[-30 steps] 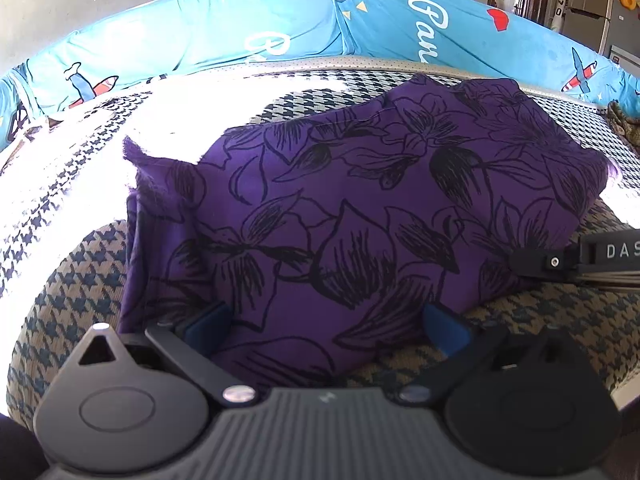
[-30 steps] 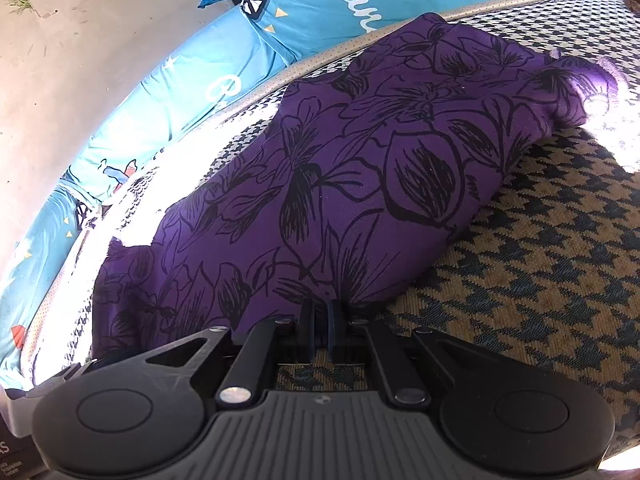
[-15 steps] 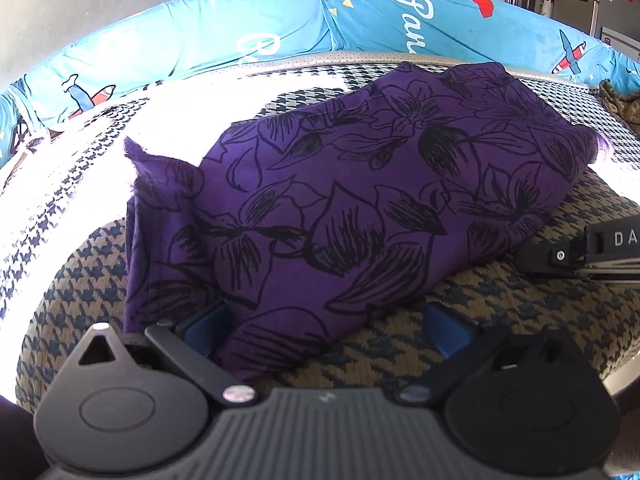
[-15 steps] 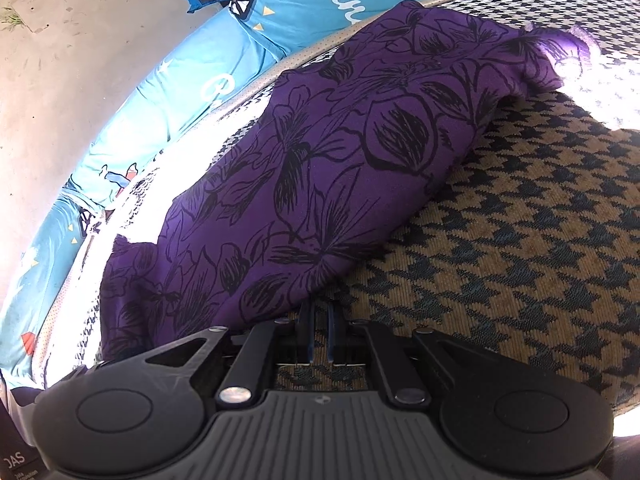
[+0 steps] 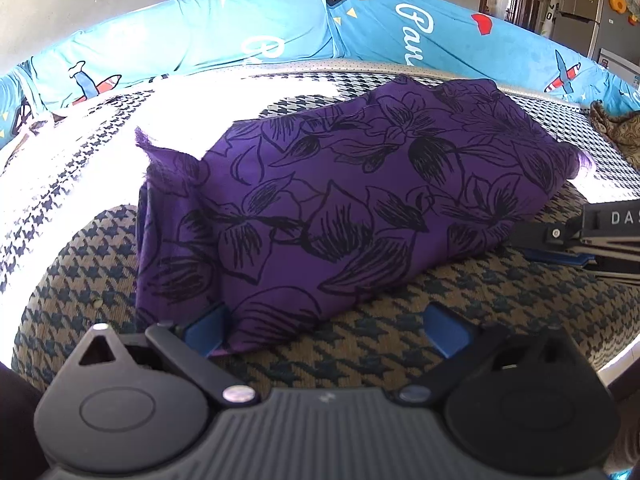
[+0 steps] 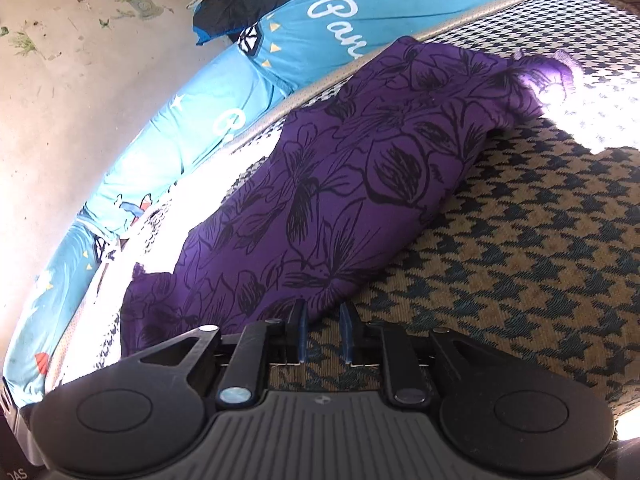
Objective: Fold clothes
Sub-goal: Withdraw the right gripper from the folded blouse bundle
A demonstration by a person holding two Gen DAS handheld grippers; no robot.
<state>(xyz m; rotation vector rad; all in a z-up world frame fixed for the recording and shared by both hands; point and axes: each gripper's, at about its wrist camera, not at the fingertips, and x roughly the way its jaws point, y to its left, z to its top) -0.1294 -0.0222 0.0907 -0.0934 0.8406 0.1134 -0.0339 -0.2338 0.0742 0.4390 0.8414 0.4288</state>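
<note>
The houndstooth-patterned woven bed cover (image 5: 500,292), tan and dark blue, fills most of both views, with blue cartoon-print cushions (image 5: 280,36) lining its far edge. Lying folded in the middle of it is the purple fabric garment with black flower outlines (image 5: 340,208), half in shade and half in harsh sunlight. The left gripper (image 5: 326,326) is spread wide, its left blue pad touching the near fold's edge. The right gripper (image 6: 323,330) is parted just a little, nothing pinched, right at the garment's near corner.
</note>
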